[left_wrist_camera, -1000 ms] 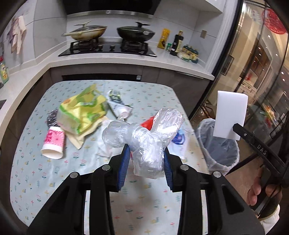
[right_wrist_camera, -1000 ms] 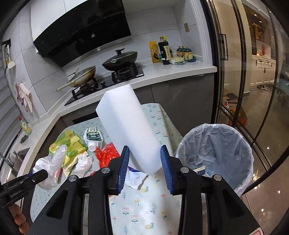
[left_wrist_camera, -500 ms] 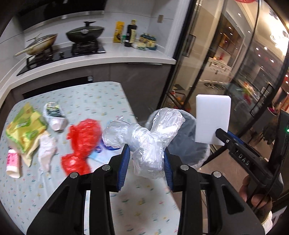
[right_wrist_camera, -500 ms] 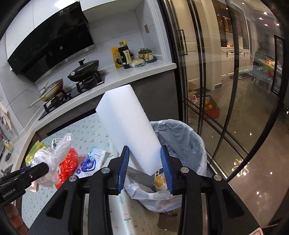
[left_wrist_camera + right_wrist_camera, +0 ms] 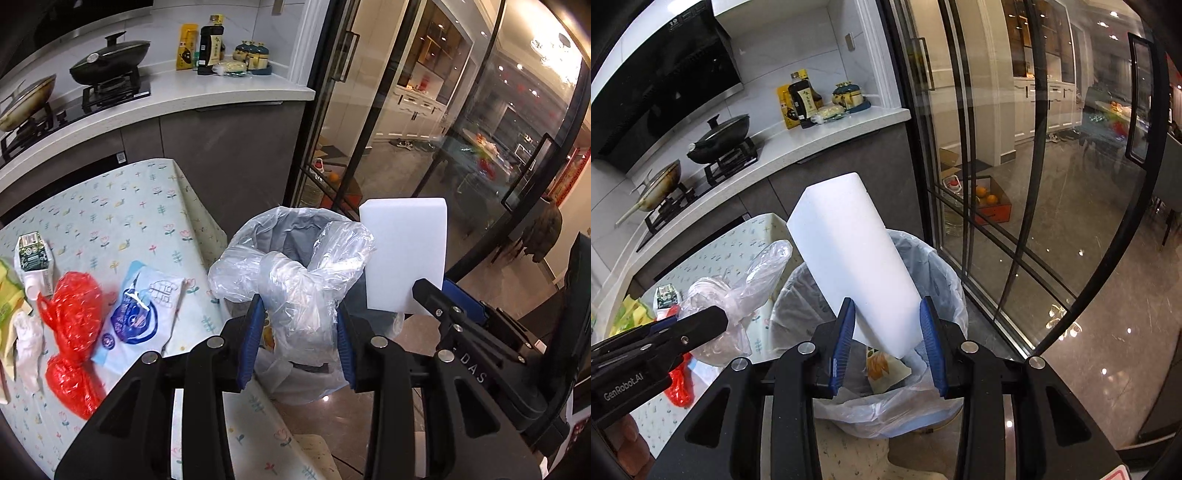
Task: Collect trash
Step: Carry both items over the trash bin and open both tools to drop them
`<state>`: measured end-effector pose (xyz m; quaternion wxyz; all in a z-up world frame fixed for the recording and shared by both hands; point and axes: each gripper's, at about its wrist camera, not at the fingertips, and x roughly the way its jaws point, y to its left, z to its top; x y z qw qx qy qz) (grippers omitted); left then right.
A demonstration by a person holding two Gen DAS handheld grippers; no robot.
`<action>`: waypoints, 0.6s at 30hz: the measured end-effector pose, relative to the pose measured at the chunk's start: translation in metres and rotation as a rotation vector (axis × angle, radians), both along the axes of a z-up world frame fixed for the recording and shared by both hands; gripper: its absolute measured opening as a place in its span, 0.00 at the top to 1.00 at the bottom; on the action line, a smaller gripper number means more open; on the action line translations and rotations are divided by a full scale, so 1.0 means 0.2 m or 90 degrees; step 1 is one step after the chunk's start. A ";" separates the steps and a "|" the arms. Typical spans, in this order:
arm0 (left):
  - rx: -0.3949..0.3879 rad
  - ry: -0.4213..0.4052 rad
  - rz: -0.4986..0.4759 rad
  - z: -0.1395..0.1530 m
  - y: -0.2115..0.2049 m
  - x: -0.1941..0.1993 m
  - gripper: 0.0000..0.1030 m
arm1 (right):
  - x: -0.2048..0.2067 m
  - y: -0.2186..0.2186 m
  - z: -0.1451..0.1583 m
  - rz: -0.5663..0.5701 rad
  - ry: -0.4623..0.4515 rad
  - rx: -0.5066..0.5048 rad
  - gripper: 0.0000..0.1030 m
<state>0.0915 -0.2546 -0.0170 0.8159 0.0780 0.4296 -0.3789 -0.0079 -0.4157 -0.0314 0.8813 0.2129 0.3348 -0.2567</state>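
My left gripper (image 5: 299, 339) is shut on a crumpled clear plastic bag (image 5: 295, 273) and holds it over the lined trash bin (image 5: 255, 229) beside the table. My right gripper (image 5: 888, 343) is shut on a white foam block (image 5: 849, 258), held tilted above the same bin (image 5: 945, 280). The block also shows in the left wrist view (image 5: 404, 254), and the clear bag in the right wrist view (image 5: 738, 291). A yellow wrapper (image 5: 886, 365) lies inside the bin.
On the flowered tablecloth (image 5: 122, 206) lie a red plastic bag (image 5: 74, 332), a blue-and-white wrapper (image 5: 140, 310), a small carton (image 5: 33, 258) and a white tissue (image 5: 27, 336). A kitchen counter with pans (image 5: 107, 59) stands behind. Glass doors (image 5: 1034, 147) stand at the right.
Both grippers have swung right from above the table to above the trash bin, each keeping hold of its item.
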 end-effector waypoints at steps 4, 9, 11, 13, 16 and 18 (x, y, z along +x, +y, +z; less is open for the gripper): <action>0.001 0.002 -0.007 -0.02 -0.05 0.03 0.62 | 0.03 -0.03 -0.03 -0.002 0.000 0.010 0.63; -0.006 -0.001 0.012 -0.02 -0.07 0.06 0.37 | 0.05 -0.04 -0.03 -0.010 -0.003 0.018 0.55; -0.009 -0.006 0.016 -0.01 -0.07 0.06 0.37 | 0.04 -0.04 -0.02 -0.010 -0.008 0.015 0.53; -0.010 -0.005 0.019 0.00 -0.06 0.08 0.33 | 0.03 -0.03 -0.01 -0.009 -0.011 0.014 0.51; -0.016 -0.008 0.025 0.01 -0.04 0.08 0.31 | 0.02 -0.02 0.01 -0.007 -0.018 0.011 0.50; -0.021 -0.007 0.029 0.03 -0.03 0.08 0.31 | 0.01 0.00 0.02 -0.008 -0.023 0.009 0.49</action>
